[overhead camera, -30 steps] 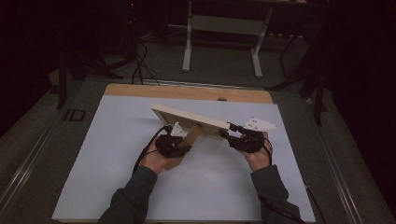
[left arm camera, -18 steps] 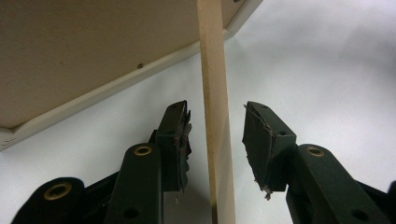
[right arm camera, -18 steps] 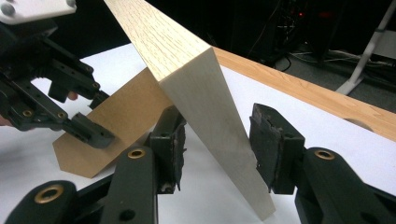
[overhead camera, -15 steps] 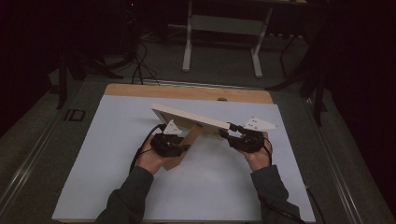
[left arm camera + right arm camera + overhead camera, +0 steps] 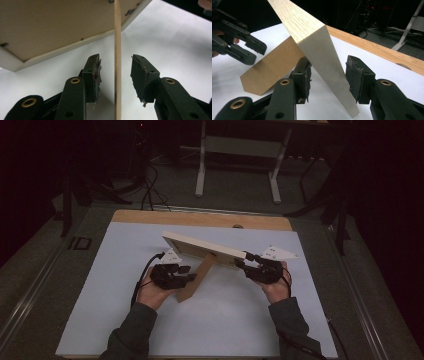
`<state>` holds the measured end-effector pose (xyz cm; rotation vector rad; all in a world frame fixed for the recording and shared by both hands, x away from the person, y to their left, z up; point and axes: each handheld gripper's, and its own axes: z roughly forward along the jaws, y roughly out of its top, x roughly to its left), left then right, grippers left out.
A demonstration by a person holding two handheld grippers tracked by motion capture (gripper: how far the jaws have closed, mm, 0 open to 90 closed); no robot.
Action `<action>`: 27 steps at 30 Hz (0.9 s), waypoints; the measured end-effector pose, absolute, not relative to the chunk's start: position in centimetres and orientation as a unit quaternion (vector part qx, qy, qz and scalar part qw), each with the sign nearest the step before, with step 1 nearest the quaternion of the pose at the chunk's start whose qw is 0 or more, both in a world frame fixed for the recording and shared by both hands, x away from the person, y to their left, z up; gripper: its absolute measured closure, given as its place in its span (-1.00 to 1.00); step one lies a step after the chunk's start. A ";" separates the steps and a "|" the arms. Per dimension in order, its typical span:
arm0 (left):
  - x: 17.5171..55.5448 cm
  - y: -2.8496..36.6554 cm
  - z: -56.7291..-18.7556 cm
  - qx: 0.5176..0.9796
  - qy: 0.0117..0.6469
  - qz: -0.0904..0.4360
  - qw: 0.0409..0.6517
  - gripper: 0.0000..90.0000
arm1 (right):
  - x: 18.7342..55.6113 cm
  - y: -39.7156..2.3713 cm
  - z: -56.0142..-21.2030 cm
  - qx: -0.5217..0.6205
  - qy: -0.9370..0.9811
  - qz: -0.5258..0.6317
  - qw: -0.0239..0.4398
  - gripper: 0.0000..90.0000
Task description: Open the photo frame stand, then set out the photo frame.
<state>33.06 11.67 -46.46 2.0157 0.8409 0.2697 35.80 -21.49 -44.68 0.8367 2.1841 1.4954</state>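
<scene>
**Frame propped on its stand, both grippers at it**

I am holding the left gripper near the middle of the table, its jaws having just been opening and now standing spread around the brown stand, touching neither face. The picture frame is leaning tilted above it. My right gripper is pinching the frame's right end.

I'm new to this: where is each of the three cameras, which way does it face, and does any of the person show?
High view: above the person's side, facing forward and down on the table; forearms, hands, both grippers show.
Left gripper view: rides the left gripper, facing along its open jaws astride the stand, pads clear.
Right gripper view: rides the right gripper, jaws around the frame.
All three share the frame.
</scene>
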 end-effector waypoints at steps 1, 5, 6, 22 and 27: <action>32.9 11.9 -46.3 0.813 0.343 0.110 0.457 0.33 | 35.8 -21.5 -44.7 0.296 0.774 0.530 0.182 0.22; 32.6 13.1 -45.7 0.803 0.352 0.126 0.465 0.34 | 35.8 -21.5 -44.7 0.297 0.773 0.531 0.181 0.21; 32.6 13.4 -45.6 0.799 0.356 0.129 0.467 0.34 | 35.7 -21.6 -44.7 0.298 0.773 0.531 0.181 0.20; 32.7 16.4 -44.1 0.759 0.394 0.141 0.499 0.49 | 34.9 -23.2 -45.5 0.286 0.786 0.522 0.167 0.33; 32.9 16.7 -44.0 0.752 0.405 0.142 0.501 0.56 | 34.6 -23.8 -45.8 0.286 0.788 0.520 0.166 0.46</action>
